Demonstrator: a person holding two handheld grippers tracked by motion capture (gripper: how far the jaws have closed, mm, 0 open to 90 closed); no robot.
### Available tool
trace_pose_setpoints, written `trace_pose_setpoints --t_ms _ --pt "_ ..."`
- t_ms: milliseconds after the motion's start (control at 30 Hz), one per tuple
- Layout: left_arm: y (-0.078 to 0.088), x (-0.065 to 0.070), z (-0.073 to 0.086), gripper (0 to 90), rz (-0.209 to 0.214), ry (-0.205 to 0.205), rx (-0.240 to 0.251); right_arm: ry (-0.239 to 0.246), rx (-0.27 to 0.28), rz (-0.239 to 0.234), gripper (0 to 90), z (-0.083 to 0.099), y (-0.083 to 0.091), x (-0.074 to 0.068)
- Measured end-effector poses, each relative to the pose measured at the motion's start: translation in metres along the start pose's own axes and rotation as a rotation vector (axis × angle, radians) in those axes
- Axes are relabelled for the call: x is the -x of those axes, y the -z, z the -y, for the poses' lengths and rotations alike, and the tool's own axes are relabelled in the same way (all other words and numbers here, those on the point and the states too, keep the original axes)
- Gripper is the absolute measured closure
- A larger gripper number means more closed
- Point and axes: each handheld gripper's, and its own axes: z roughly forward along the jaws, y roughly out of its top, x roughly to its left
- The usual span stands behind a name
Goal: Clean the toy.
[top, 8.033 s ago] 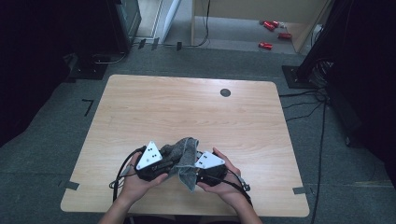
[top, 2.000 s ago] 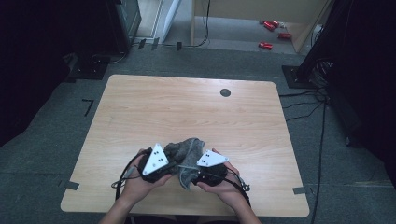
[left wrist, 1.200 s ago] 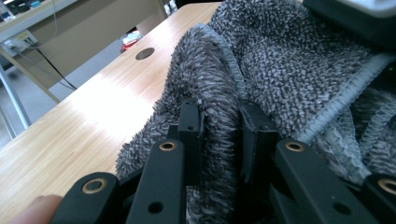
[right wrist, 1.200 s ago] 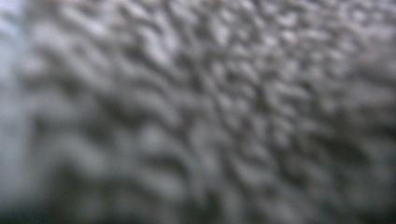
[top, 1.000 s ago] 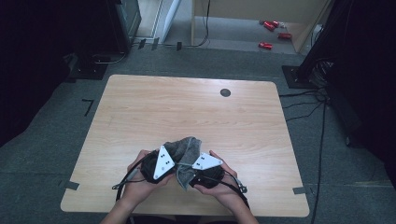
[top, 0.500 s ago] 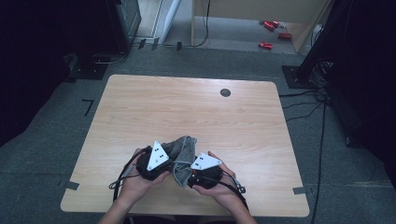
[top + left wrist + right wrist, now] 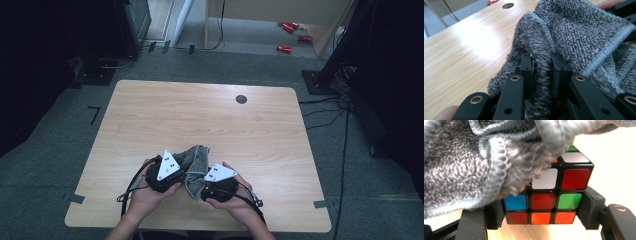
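A grey towel (image 7: 194,161) hangs bunched between my two grippers near the table's front edge. My left gripper (image 7: 165,172) is shut on a fold of the towel (image 7: 564,32), its pads (image 7: 527,67) pinching the pile. My right gripper (image 7: 216,181) is shut on a puzzle cube (image 7: 549,197) with red, orange, white, blue and green stickers, one jaw on each side of it. The towel (image 7: 469,162) drapes over the cube's top and left part in the right gripper view.
The wooden table (image 7: 200,115) has a round black grommet hole (image 7: 241,99) near its far edge. Cables trail from both grippers over the front edge. Red items (image 7: 292,30) lie on the floor beyond the table.
Over the last seconds both grippers drew closer together around the towel. In the last half second the left one shifted slightly left; the right one stayed put.
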Motion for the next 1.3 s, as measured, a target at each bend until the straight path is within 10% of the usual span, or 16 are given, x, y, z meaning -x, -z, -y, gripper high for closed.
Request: trace_pose_setpoints --t_ms 233,467,667,1033,1300 --pt "0.001 0.022 -0.009 75.3 0.065 -0.090 0.053 0.003 -0.009 -0.001 34.5 0.001 -0.001 -0.001" --pt "0.003 -0.007 0.002 75.9 0.025 0.043 0.013 0.001 0.012 -0.006 34.5 -0.001 0.002 0.000" --pt "0.003 0.011 -0.005 75.5 0.109 -0.021 0.068 -0.001 0.008 -0.011 34.5 0.000 0.001 0.000" --pt "0.004 -0.016 0.005 76.1 0.075 0.081 0.013 0.009 0.017 -0.008 34.5 -0.003 0.005 -0.001" --pt "0.006 -0.014 0.002 75.4 0.189 0.091 0.076 0.003 0.026 -0.008 34.5 -0.003 0.008 0.002"
